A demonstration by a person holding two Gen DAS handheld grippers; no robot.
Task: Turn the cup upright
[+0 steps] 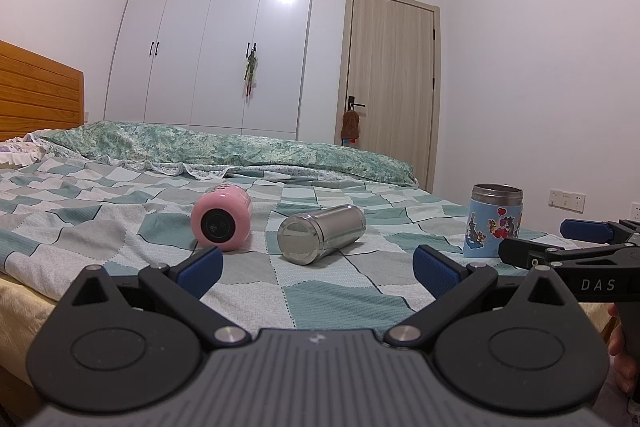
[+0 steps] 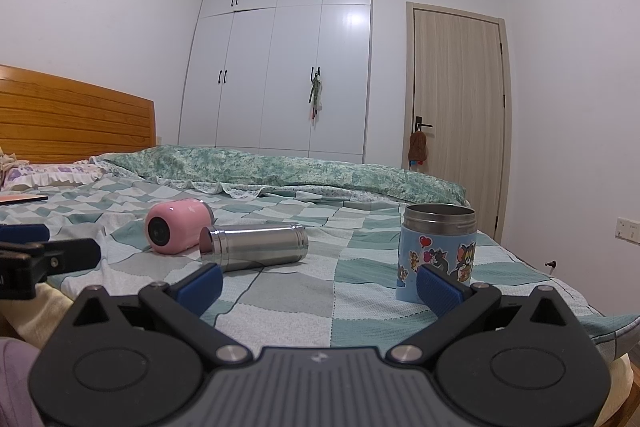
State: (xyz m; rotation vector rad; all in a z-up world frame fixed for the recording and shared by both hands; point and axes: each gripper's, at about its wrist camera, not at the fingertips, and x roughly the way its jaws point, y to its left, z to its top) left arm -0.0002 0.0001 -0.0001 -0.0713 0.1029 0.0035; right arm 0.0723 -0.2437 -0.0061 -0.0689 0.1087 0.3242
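A pink cup [image 1: 222,223] lies on its side on the checked bedspread, its base toward me; it also shows in the right wrist view [image 2: 176,226]. A steel cup [image 1: 322,233] lies on its side beside it, also seen in the right wrist view [image 2: 256,245]. A blue cartoon cup [image 1: 494,221] stands upright at the right, close in the right wrist view [image 2: 438,253]. My left gripper [image 1: 318,269] is open and empty, short of the two lying cups. My right gripper [image 2: 318,285] is open and empty, its right finger [image 2: 438,291] in front of the blue cup.
The bed [image 1: 340,291] has a rolled green quilt [image 1: 240,147] along its far side and a wooden headboard [image 1: 36,91] at the left. A white wardrobe [image 1: 216,39] and a wooden door [image 1: 390,83] stand behind. The right gripper's fingers [image 1: 560,247] show at the right.
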